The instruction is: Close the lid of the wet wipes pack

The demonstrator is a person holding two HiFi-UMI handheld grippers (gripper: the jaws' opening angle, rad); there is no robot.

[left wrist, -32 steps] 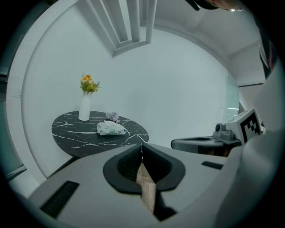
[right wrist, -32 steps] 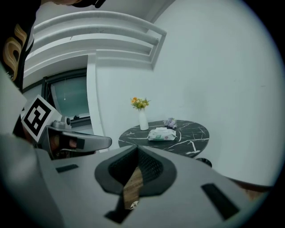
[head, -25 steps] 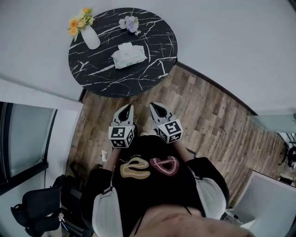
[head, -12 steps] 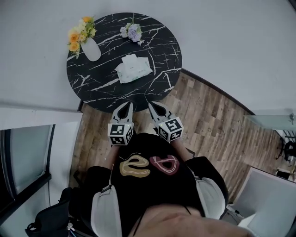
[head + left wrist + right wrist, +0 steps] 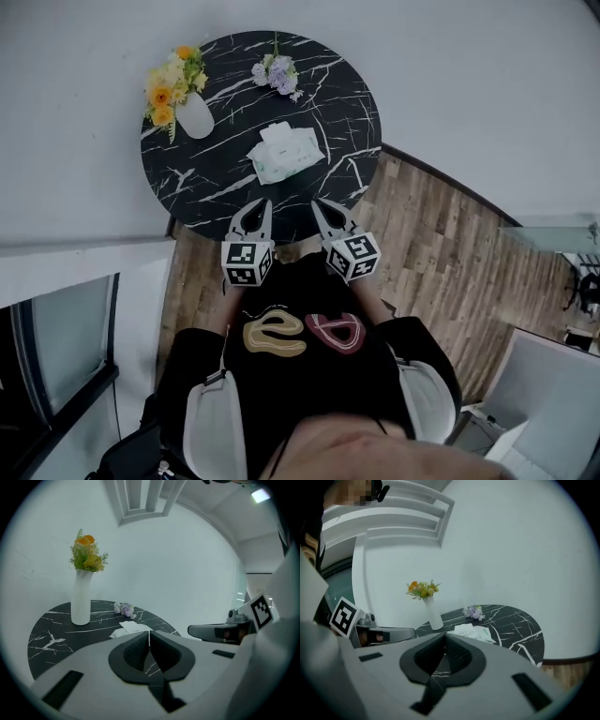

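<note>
The wet wipes pack (image 5: 287, 154) lies near the middle of the round black marble table (image 5: 206, 178), white with pale green print, its lid flap raised at the far end. It also shows in the left gripper view as the pack (image 5: 129, 628) and in the right gripper view as the pack (image 5: 473, 631), beyond the jaw tips. My left gripper (image 5: 266, 203) and right gripper (image 5: 316, 203) hover side by side at the table's near edge, short of the pack. Both are shut with nothing between their jaws: left gripper (image 5: 149, 633), right gripper (image 5: 444, 636).
A white vase (image 5: 195, 114) with yellow and orange flowers stands at the table's far left. A small bunch of purple flowers (image 5: 281, 73) lies at the far edge. A wooden floor (image 5: 431, 253) runs to the right, and a white wall stands behind the table.
The person has stepped closer to the table. Both grippers moved forward from over the floor to the table's near edge, still shut.
</note>
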